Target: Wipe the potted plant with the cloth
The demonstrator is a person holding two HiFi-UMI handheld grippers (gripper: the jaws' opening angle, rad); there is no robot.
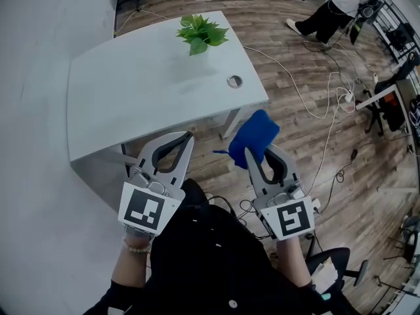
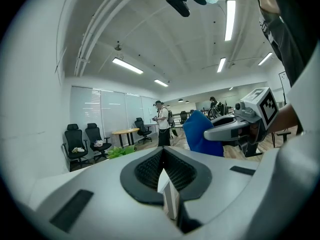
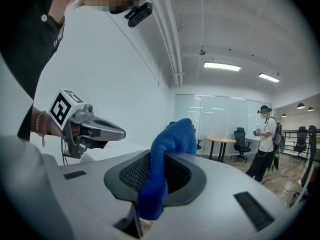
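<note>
A small leafy potted plant stands near the far edge of the white table; in the left gripper view its leaves show low and far off. My right gripper is shut on a blue cloth, which bulges up past the jaw tips over the floor beside the table's near right corner. The right gripper view shows the cloth pinched in the closed jaws. My left gripper is shut and empty at the table's near edge, level with the right one.
A round cable hole sits in the table near its right edge. White cables trail over the wooden floor to the right. A person stands at the far right, with office chairs and a small table beyond.
</note>
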